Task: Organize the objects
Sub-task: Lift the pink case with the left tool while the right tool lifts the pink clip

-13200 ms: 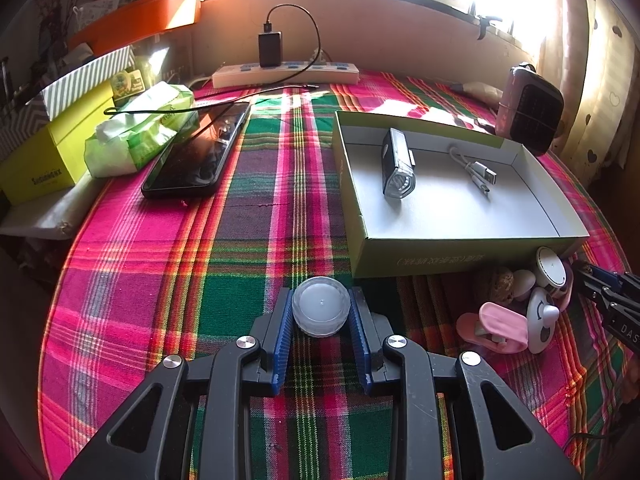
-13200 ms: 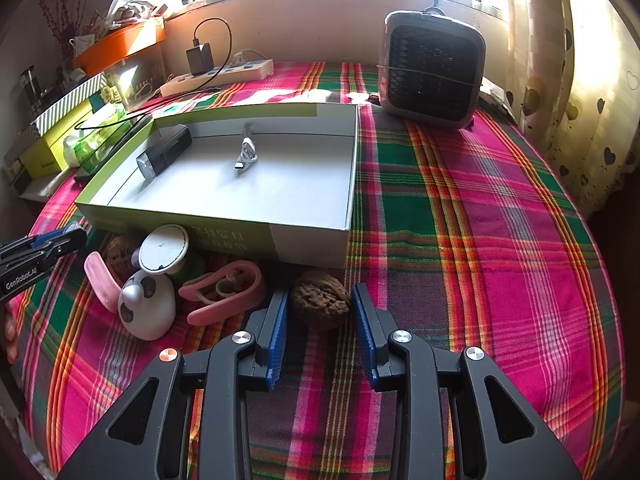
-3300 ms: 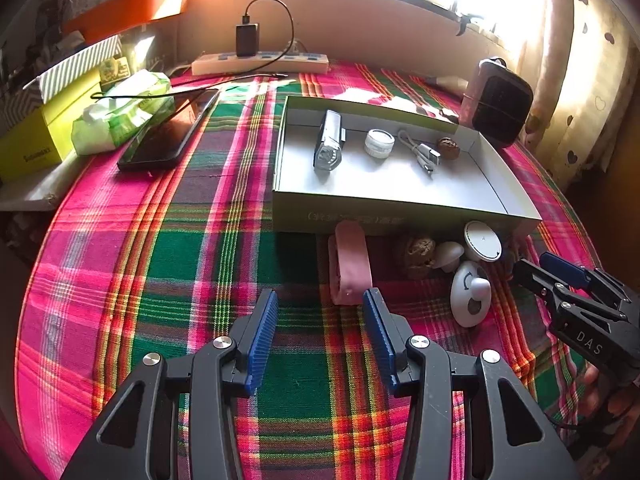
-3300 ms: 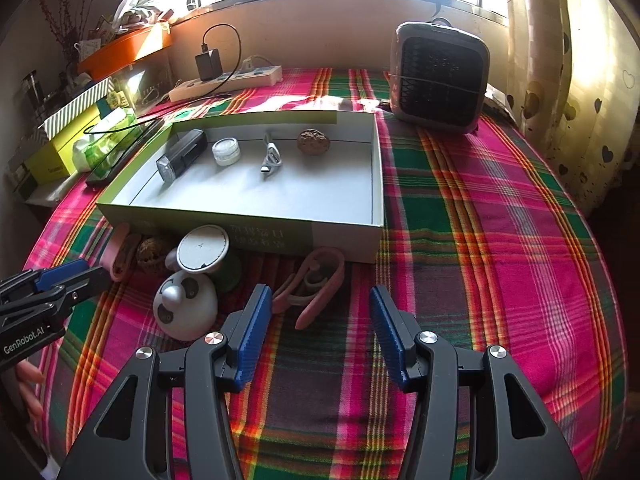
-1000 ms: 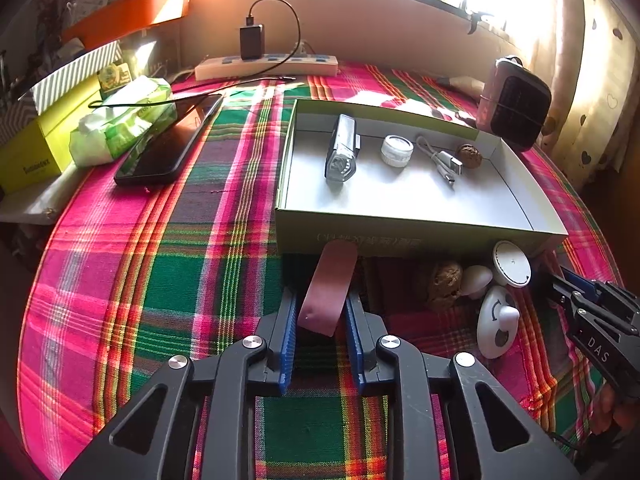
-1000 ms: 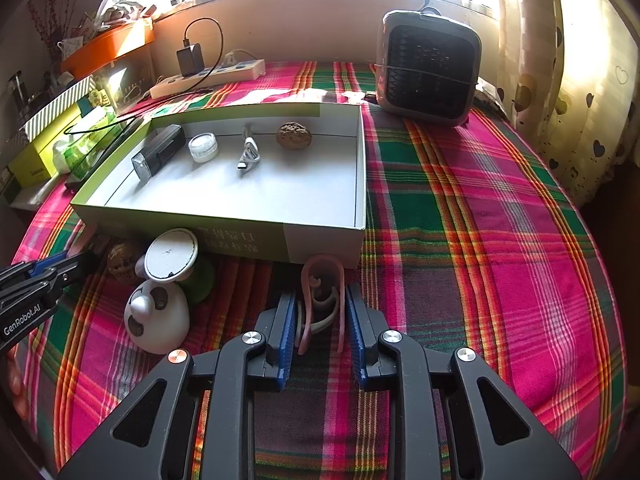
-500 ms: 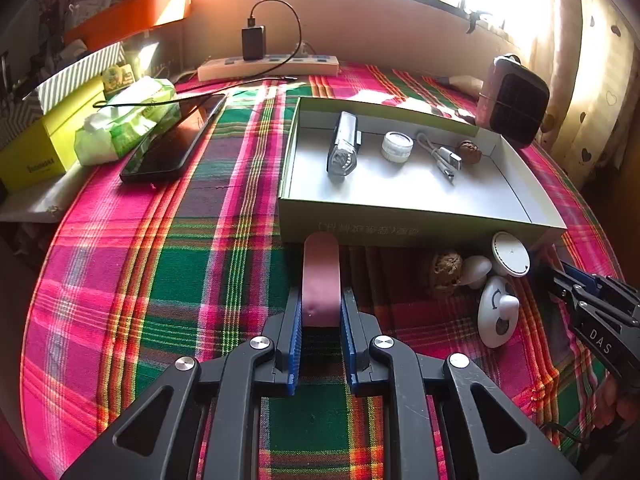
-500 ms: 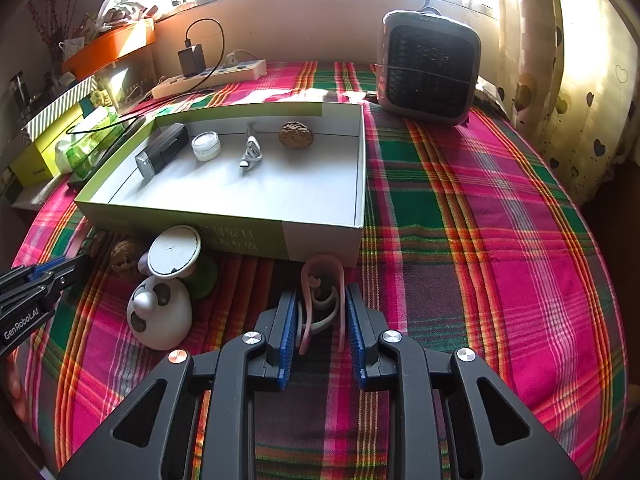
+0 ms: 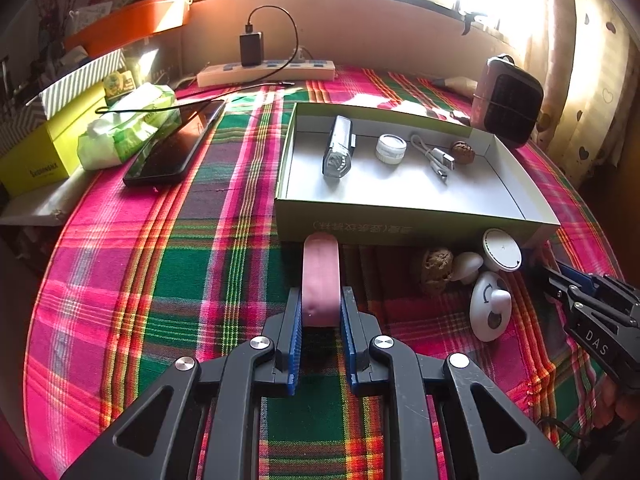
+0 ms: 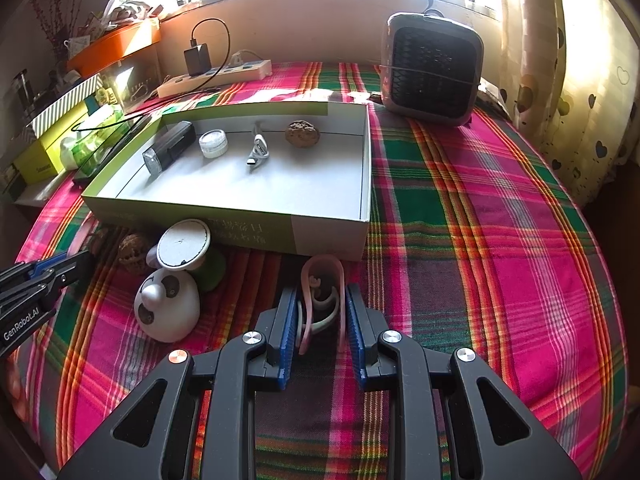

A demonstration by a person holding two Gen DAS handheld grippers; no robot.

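My left gripper (image 9: 320, 308) is shut on a pink oblong case (image 9: 321, 276), held just in front of the green open box (image 9: 400, 224). My right gripper (image 10: 322, 312) is shut on a pink hair claw clip (image 10: 322, 292) near the box's front right corner (image 10: 328, 236). Inside the box lie a bike light (image 9: 338, 152), a small white jar (image 9: 391, 148), a USB cable (image 9: 438, 158) and a walnut (image 9: 463, 147). In front of the box sit a walnut (image 9: 436, 270), a white round disc (image 9: 501, 250) and a white panda-like gadget (image 10: 166, 306).
A plaid cloth covers the table (image 9: 160, 260). A black phone (image 9: 174, 148), a wipes pack (image 9: 124, 130) and yellow boxes (image 9: 44, 152) lie at the left. A power strip with charger (image 9: 266, 70) is at the back. A small fan heater (image 10: 430, 68) stands at the back right.
Over the last second both grippers stayed shut on their pink items. The left one lifted the case slightly and straightened it. The right gripper barely moved.
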